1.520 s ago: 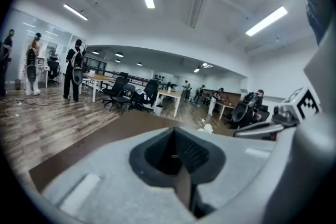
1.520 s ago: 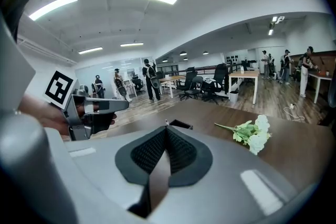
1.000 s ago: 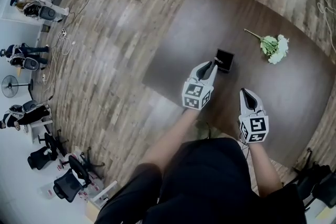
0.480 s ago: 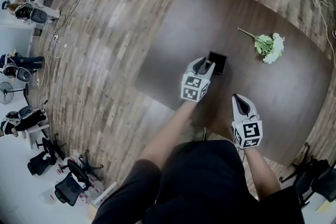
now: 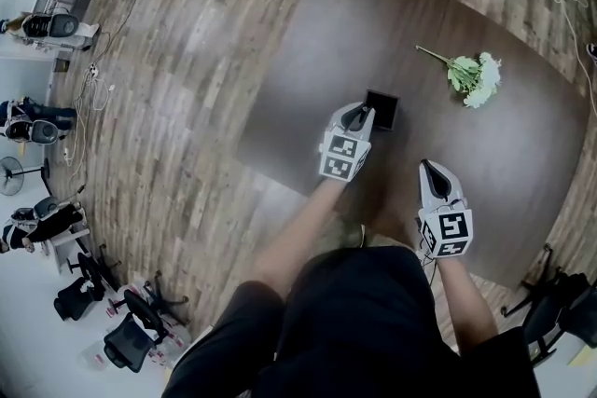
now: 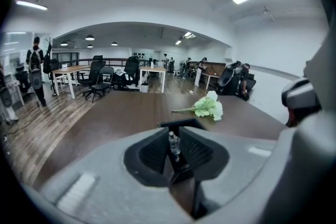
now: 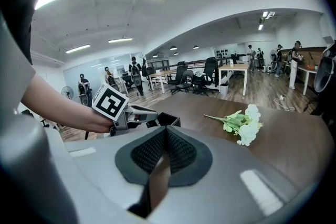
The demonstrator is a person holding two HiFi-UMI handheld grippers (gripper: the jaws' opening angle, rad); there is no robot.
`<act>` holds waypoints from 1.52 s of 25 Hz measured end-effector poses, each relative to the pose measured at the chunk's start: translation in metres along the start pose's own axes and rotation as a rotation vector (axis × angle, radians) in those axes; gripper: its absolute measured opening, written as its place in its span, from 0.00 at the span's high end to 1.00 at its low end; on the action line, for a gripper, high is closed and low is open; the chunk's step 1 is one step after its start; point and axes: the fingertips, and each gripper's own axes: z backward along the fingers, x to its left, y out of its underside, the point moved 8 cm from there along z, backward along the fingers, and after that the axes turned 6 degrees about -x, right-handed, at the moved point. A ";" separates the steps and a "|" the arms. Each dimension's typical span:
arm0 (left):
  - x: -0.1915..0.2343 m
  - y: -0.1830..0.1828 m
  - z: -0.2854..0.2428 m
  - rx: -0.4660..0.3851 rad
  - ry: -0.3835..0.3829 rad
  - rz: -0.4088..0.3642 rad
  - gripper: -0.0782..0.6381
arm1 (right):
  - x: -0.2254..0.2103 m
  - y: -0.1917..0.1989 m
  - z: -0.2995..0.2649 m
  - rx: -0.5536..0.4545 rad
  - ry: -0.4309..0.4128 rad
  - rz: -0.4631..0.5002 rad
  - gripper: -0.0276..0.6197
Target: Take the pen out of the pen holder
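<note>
A black square pen holder stands on the dark table. My left gripper reaches its near left rim. In the left gripper view a clear-topped pen stands upright from the holder, and the left gripper is closing its jaws on it, the ribbed pads at both sides of the tip. My right gripper hangs to the right, nearer the person, apart from the holder. Its pads meet with nothing between them. The right gripper view also shows the holder.
A bunch of pale green and white flowers lies on the table beyond and right of the holder. The table's near edge runs just under both hands. Office chairs and desks stand on the wood floor to the left.
My left gripper has sunk onto the holder. The pen that stuck out by its fingertips in the head view is now covered by it. The right gripper has barely shifted.
</note>
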 end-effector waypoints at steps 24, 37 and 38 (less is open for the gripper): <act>-0.038 -0.081 0.193 -0.287 0.032 -0.002 0.81 | 0.083 -0.053 0.076 -0.174 0.141 0.048 0.96; -0.013 -0.077 0.352 -0.445 -0.097 0.041 0.81 | 0.163 -0.082 0.085 -0.267 0.162 0.132 0.96; -0.010 -0.075 0.359 -0.451 -0.107 0.043 0.81 | 0.168 -0.083 0.084 -0.267 0.160 0.136 0.96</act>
